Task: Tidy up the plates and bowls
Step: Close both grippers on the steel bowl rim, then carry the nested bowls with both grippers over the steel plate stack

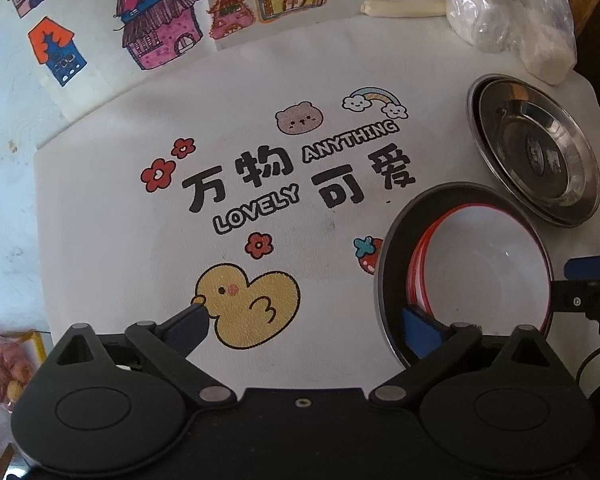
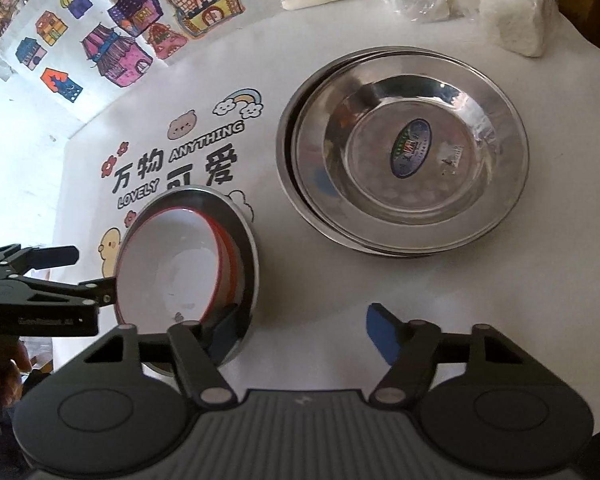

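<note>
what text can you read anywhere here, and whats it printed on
"万物可爱" in black, on the white printed table cover
"ANYTHING", outlined letters, same cover
"LOVELY", outlined letters, same cover
Oval blue sticker inside the top shiny steel plate: print too small to read
Pale marking on the black left gripper's body: too blurred to read
Coloured house drawings: no readable words

Plate sticker (image 2: 414,147) wording unreadable (too blurred).
</note>
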### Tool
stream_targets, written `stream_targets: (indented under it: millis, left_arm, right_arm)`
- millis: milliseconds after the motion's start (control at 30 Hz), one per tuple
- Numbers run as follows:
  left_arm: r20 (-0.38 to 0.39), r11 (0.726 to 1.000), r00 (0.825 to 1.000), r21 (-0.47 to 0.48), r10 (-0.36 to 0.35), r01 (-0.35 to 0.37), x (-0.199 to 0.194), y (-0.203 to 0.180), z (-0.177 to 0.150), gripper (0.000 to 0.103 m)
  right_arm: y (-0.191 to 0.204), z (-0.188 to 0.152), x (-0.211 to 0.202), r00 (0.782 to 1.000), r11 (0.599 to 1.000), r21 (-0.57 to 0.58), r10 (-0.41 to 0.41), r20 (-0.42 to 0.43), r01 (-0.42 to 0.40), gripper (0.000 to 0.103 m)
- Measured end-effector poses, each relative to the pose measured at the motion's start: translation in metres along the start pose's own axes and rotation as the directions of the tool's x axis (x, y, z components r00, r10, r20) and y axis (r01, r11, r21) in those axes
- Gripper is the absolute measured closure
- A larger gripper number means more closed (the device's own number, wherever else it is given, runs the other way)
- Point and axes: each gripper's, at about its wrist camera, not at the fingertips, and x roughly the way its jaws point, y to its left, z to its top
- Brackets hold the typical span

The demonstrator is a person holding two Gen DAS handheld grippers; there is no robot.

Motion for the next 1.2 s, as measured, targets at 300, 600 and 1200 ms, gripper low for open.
stream_targets:
  millis: [300, 600, 1200]
  left_arm:
    - [-0.007, 0.999, 0.999, -0.008, -0.052, 0.052, 0.001, -0.005, 0.001, 0.034]
    - [0.005, 0.98, 0.983, -0.081, -0.185, 0.184, 0.0, -0.002, -0.002, 0.079]
    - [0.023, 0.953, 0.97, -0.181, -0.242, 0.242, -0.002, 0.0, -0.004, 0.095]
  right_arm:
    - [0.004, 0.003, 0.003, 0.998, 0.998, -0.012, 0.06, 0.002, -0.06, 0.063]
    - [0.007, 0.005, 0.006, 0.995, 0.995, -0.018, 0.098, 0.001, -0.098, 0.08]
    - [0.006, 0.003, 0.008, 0.992, 0.992, 0.011, 0.123, -0.022, -0.123, 0.09]
